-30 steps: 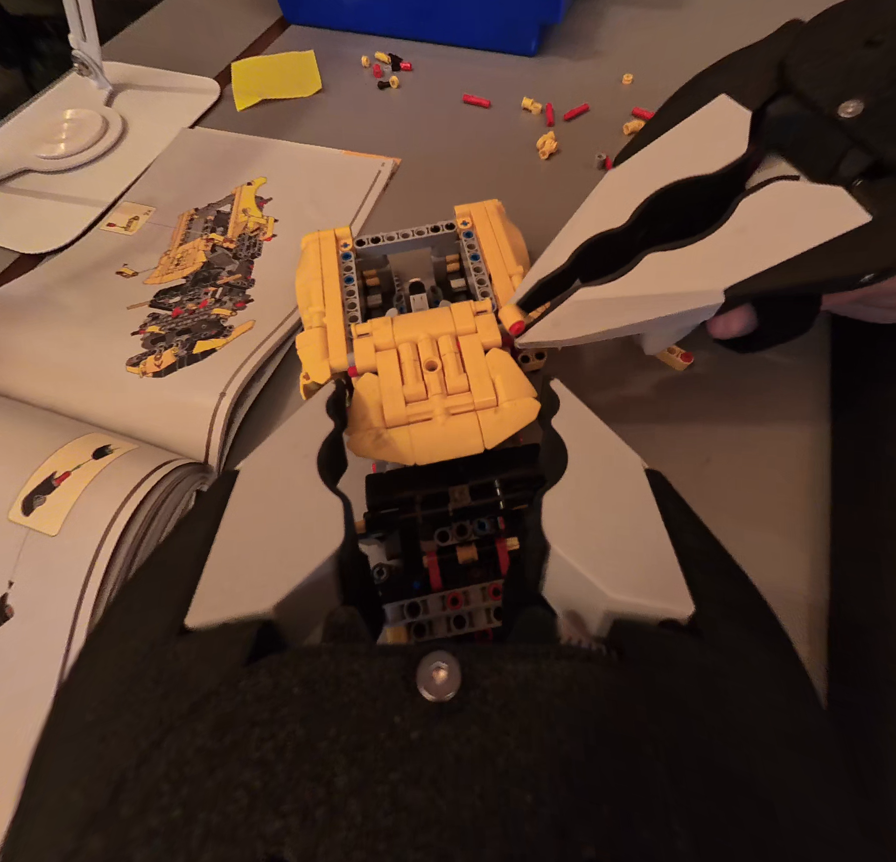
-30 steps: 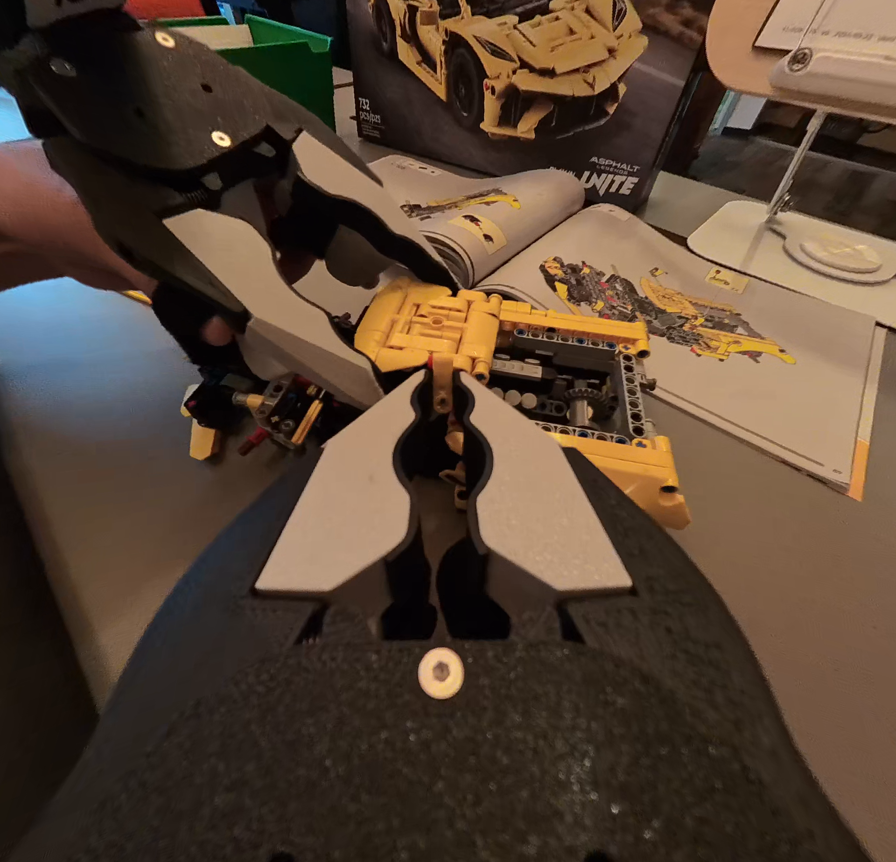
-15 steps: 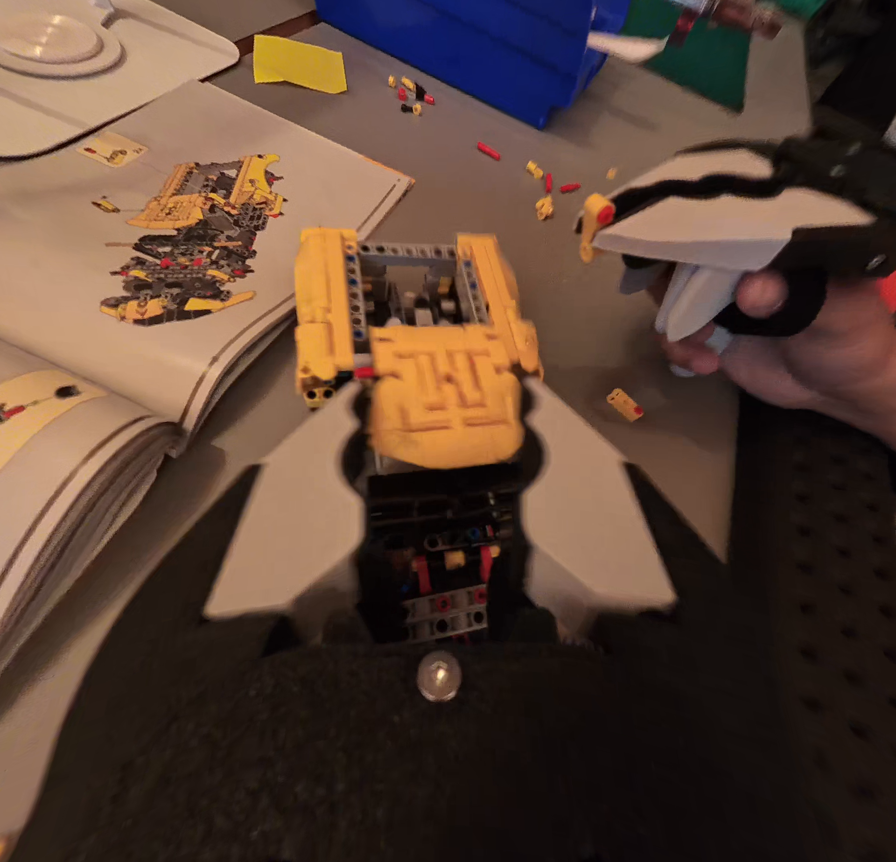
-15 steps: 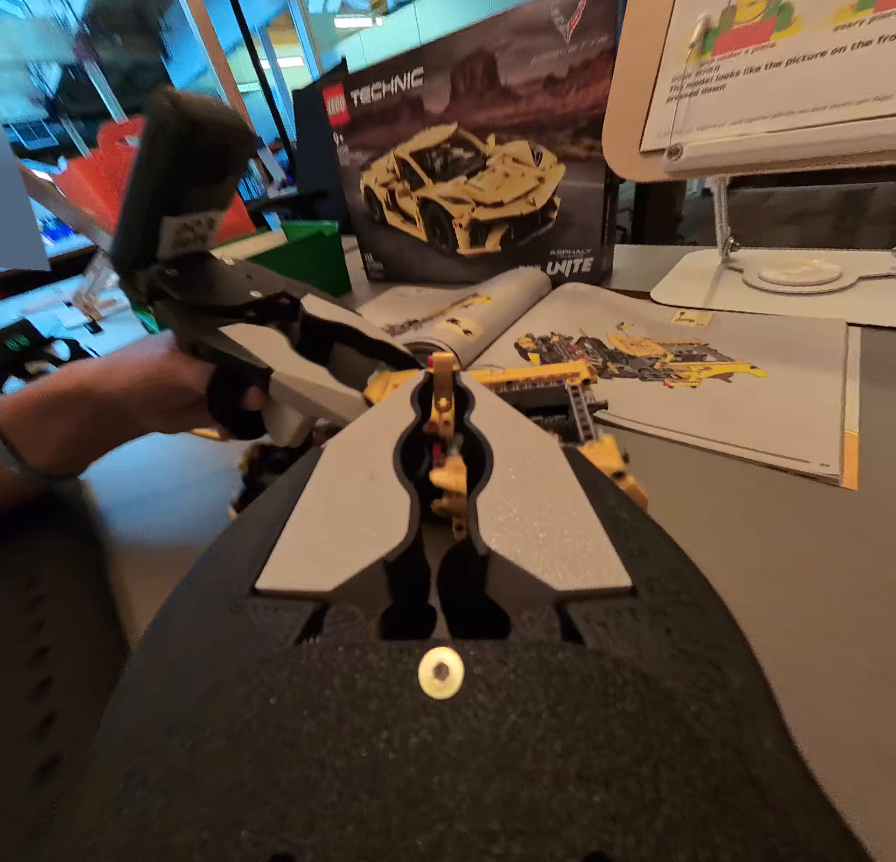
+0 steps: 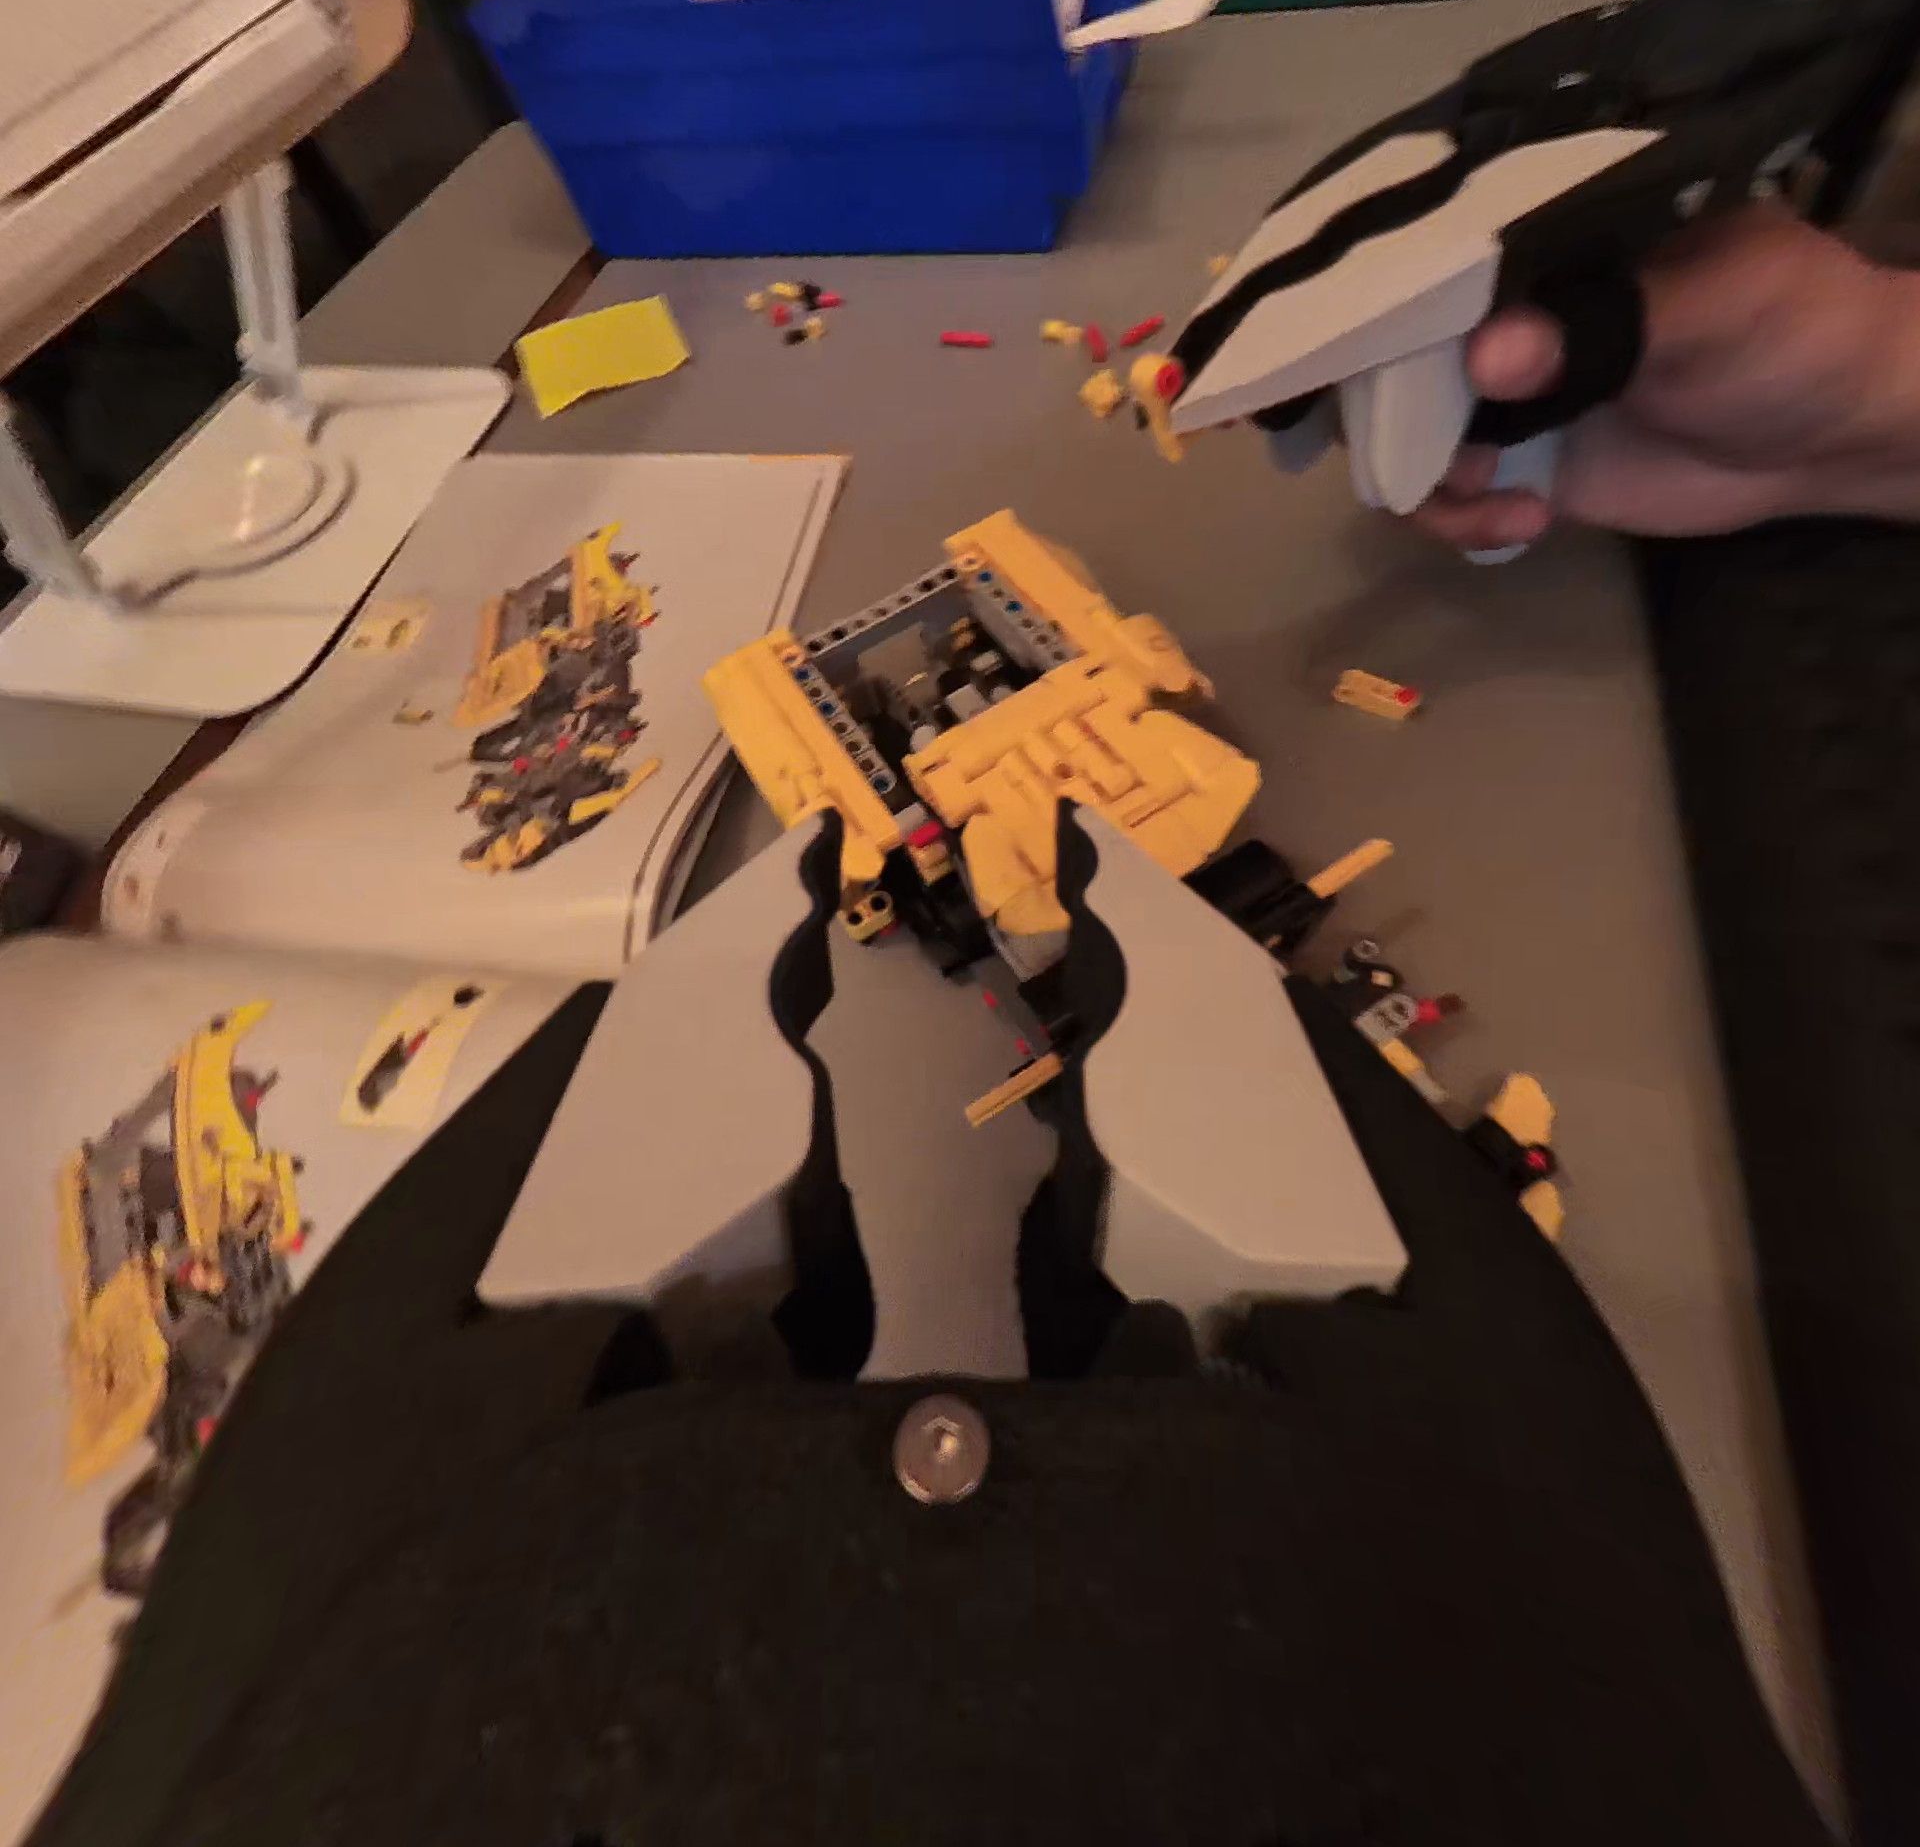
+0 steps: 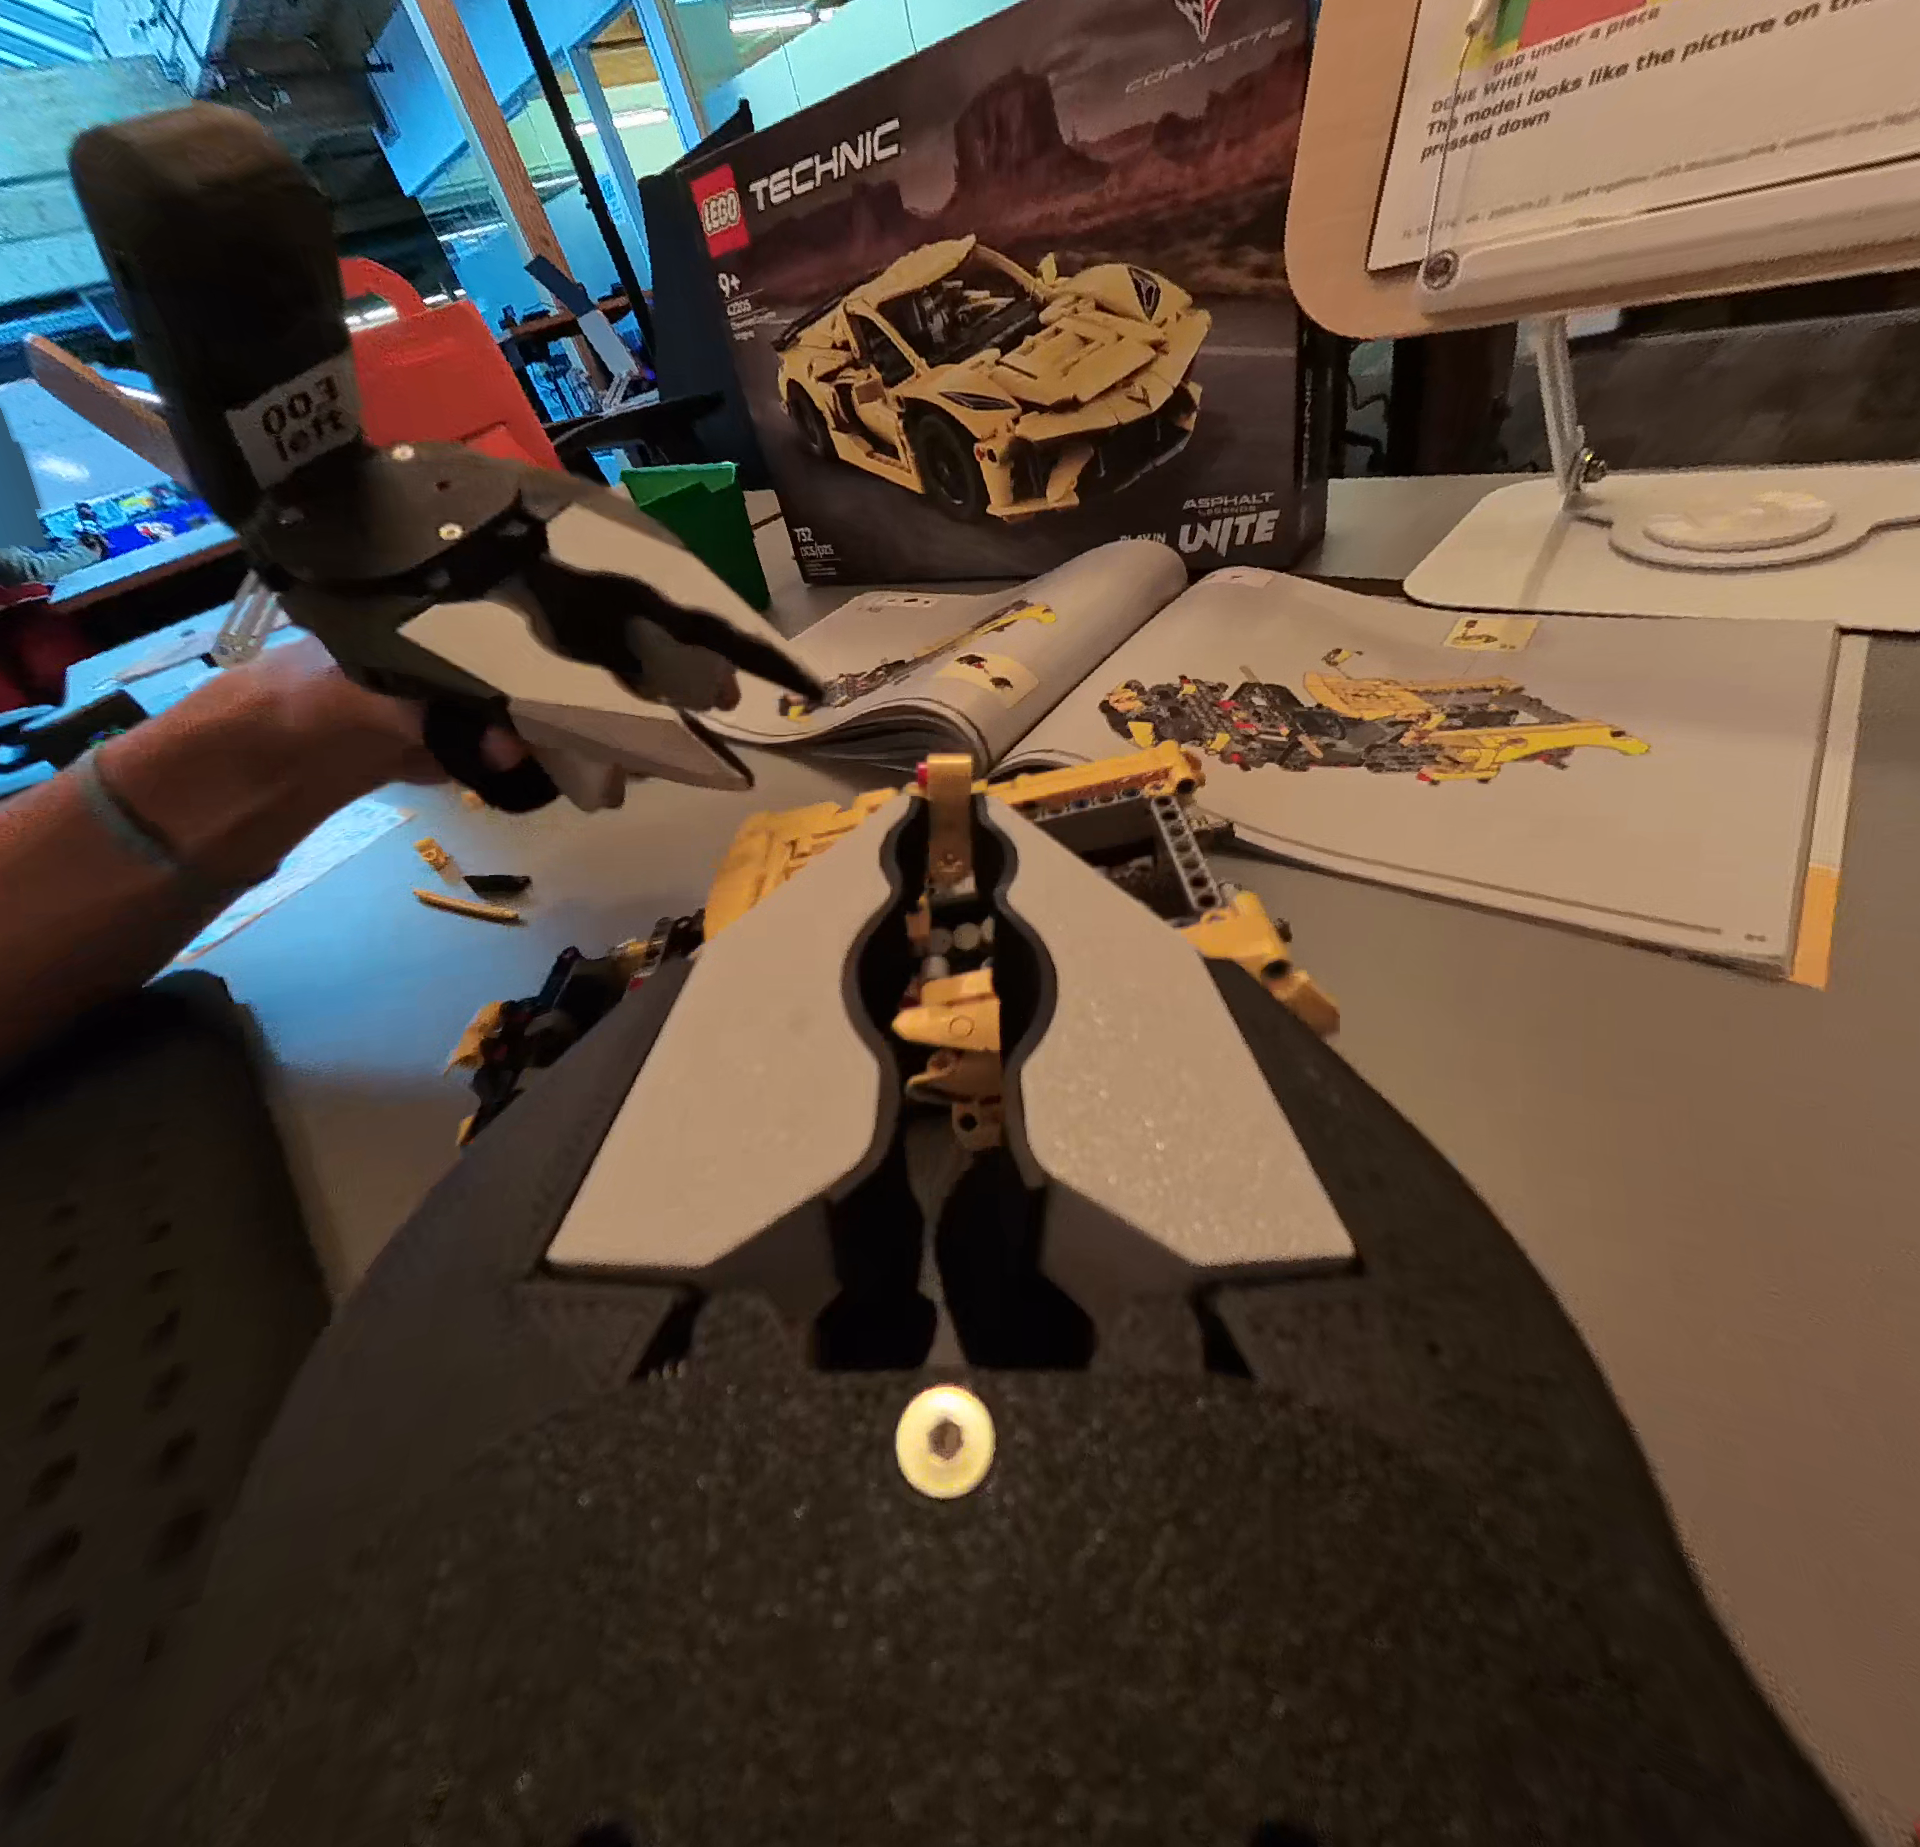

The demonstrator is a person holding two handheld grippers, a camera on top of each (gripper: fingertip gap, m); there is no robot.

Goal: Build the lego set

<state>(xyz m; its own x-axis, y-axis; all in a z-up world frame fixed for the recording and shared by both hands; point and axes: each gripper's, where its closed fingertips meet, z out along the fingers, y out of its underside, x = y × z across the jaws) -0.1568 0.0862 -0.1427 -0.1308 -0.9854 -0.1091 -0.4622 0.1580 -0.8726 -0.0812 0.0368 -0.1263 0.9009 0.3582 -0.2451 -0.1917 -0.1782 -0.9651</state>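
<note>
The partly built yellow lego car [image 5: 997, 748] lies on the grey table, also in the right wrist view [image 6: 1174, 789]. My left gripper [image 5: 945, 831] hovers open and empty just short of the car's near end; in the right wrist view it [image 6: 727, 727] is in the air to the left of the car. My right gripper [image 6: 948, 805] is shut on a small yellow piece [image 6: 948, 789] with a red pin, held above the car. In the left wrist view it [image 5: 1179, 400] is at the far right, clear of the car, with the piece [image 5: 1155, 389] at its tip.
An open instruction booklet [image 5: 582, 717] lies left of the car. A blue bin [image 5: 810, 145] stands at the back, with small loose parts [image 5: 1091, 343] in front of it. The set's box [image 6: 997, 343] and a white stand base [image 6: 1662, 540] are beyond the booklet. A yellow part [image 5: 1377, 696] lies at the right. Across from one pair of fingers to the other is roughly 10 centimeters.
My left gripper has let go of the car and pulled back; the car now lies turned on the table. My right gripper has drawn away up and right, still holding the yellow piece.
</note>
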